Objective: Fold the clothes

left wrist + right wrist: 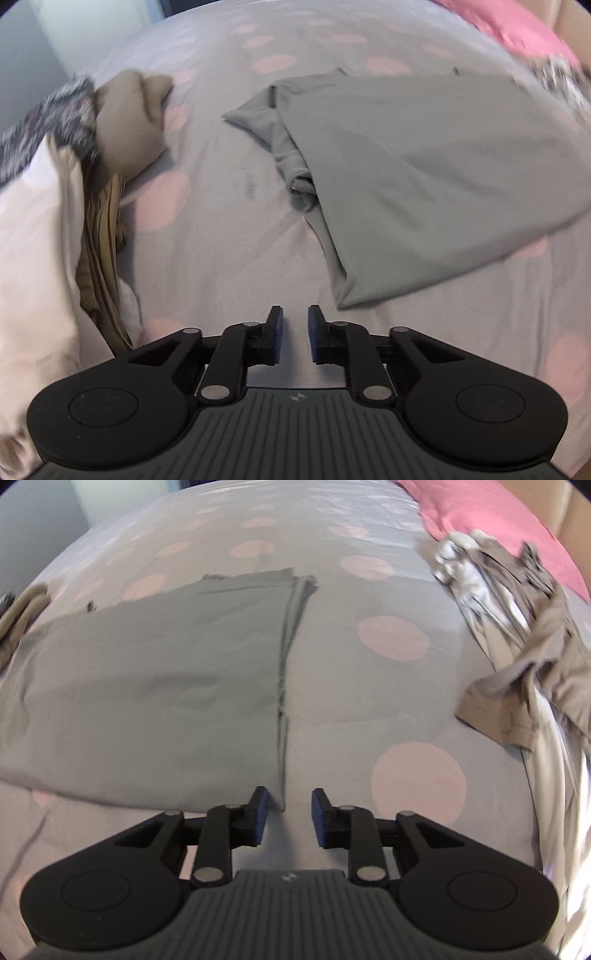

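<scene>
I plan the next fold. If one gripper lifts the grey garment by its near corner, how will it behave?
The grey garment looks thin and soft, so it will probably hang limp. Its stacked layers at the folded edge may slide apart. It seems light, and should drag easily over the dotted bedsheet.

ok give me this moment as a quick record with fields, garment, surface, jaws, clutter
garment: grey garment lying folded, flat on the bed
surface: dotted bedspread, grey with pink spots
left gripper: jaws apart, nothing between them
right gripper: jaws apart, straddling the garment's near corner
clutter: unfolded clothes pile, pink pillow
</scene>
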A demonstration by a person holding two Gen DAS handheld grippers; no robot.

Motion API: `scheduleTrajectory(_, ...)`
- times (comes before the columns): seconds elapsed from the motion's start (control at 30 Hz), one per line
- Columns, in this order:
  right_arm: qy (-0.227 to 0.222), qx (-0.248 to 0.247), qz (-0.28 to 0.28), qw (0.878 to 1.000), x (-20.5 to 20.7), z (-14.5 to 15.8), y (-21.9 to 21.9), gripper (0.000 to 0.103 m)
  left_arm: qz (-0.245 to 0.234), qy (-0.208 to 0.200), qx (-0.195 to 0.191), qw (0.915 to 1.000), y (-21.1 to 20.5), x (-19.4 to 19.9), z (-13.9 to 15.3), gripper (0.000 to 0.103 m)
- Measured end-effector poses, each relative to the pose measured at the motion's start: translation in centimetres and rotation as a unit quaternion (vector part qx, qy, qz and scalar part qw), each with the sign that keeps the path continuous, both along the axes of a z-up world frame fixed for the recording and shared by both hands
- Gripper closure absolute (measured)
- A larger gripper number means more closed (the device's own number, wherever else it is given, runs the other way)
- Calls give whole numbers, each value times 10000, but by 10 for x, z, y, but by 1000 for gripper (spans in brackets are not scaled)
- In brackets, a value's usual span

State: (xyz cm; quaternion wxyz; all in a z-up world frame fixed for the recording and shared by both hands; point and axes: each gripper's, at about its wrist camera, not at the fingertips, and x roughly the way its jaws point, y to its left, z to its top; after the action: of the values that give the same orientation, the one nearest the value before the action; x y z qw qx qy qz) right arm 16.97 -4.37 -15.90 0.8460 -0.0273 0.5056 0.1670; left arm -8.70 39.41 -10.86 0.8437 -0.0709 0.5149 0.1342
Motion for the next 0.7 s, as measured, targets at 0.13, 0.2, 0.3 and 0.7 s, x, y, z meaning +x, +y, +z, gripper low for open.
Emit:
scheduleTrajectory(0.13,371,818,-642,9939,10,-2,-21,62,651,-500,-928,9923,18,1,5,64)
scheduleTrajectory(0.2,644,1299,-895,9854,15,-7,-30,59,907,-654,-1435,9833,24,3,1,55)
scheduleTrajectory(0.3,927,1653,-1096,9757,18,-17,-34,57,986,-521,-1704,9790,23,8,-11,55)
scheduleTrajectory(0.7,716,1373,-590,9862,10,-27,1,80,589,-419,-998,9924,-11,23,-25,65)
